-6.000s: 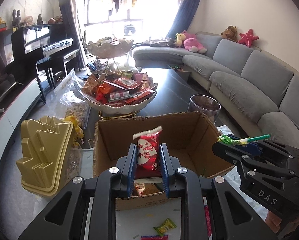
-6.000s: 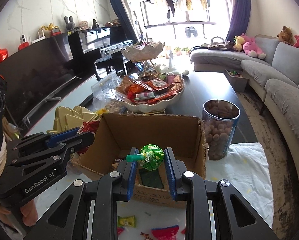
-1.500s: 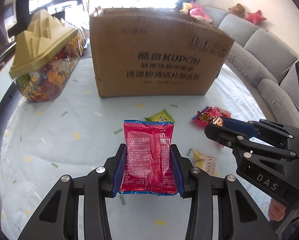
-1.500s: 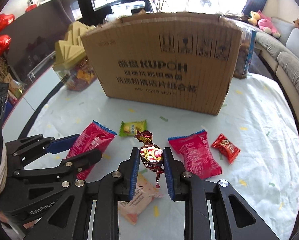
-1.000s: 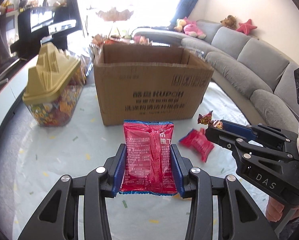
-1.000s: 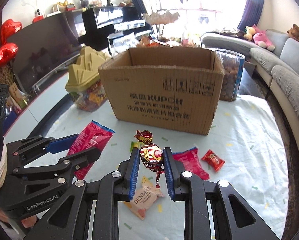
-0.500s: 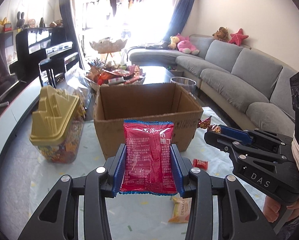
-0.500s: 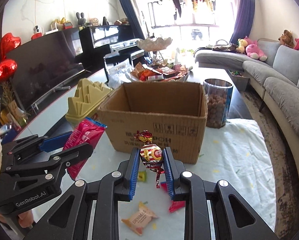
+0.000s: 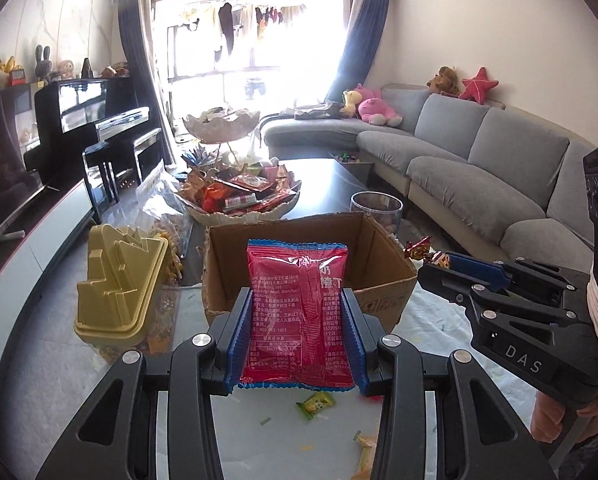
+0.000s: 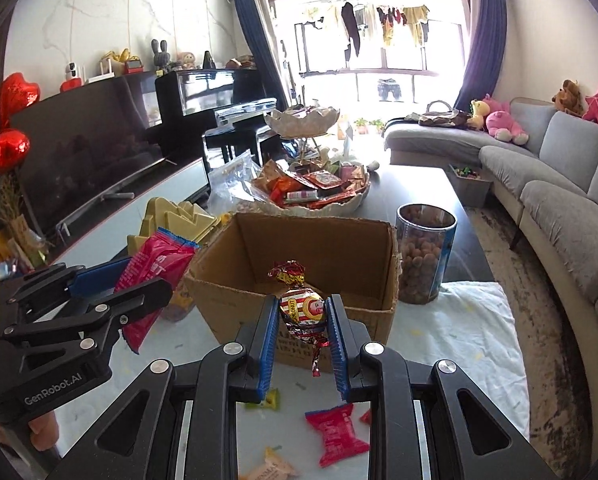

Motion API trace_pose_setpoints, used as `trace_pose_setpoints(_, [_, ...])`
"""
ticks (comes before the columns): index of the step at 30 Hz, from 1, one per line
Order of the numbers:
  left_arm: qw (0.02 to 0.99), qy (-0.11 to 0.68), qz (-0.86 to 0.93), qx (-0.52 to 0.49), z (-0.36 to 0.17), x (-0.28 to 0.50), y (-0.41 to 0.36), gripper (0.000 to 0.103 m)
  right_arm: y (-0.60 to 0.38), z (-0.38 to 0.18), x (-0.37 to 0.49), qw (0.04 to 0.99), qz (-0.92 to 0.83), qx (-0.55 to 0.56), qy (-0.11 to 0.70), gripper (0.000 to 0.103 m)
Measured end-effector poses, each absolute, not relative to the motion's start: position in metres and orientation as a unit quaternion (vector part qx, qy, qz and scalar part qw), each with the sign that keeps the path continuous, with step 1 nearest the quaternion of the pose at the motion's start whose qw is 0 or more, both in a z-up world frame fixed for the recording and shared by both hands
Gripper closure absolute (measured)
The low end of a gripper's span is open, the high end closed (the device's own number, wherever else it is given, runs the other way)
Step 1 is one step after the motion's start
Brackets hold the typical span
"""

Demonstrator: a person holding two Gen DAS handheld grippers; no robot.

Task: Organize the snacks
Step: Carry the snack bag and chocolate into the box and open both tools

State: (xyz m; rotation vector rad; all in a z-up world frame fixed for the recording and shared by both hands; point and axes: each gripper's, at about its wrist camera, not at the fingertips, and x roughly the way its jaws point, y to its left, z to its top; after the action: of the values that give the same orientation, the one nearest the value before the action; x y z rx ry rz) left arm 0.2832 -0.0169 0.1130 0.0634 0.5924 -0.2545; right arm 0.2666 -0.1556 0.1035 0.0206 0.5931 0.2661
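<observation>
- Left gripper point(image 9: 297, 334): closed on the red packet point(image 9: 299, 312), pads on its two long edges, packet upright and held above the table, just short of the box's point(image 9: 383, 276) near wall.
- Right gripper point(image 10: 303, 336): closed on the foil candy point(image 10: 301, 308), pads on the round middle, twisted ends free above and below. Also airborne, at the box's near wall.
- Handling, my read: packet is light, soft and crinkly, with slick film. Edge grip is OK, but too much squeeze would buckle it. Candy is small and firm; foil is slippery, so grip the body, not the twists.
- Pose: both grippers level, side by side, pointing forward at the open box top.
- Box sits on the white cloth point(image 10: 475, 320) near the table's front edge; more snacks lie loose on the table in front of it.
- Likely next: move forward over the opening, then release.
</observation>
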Motion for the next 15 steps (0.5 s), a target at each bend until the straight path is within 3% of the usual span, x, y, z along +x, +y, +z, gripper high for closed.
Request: trace_pose_setpoints(15, [0.944,0.308,-0.116,0.038,0.106,0.341,-0.019,0.061,-0.156,0.104,0.317,0.946,0.128,0.006,0.296,0.078])
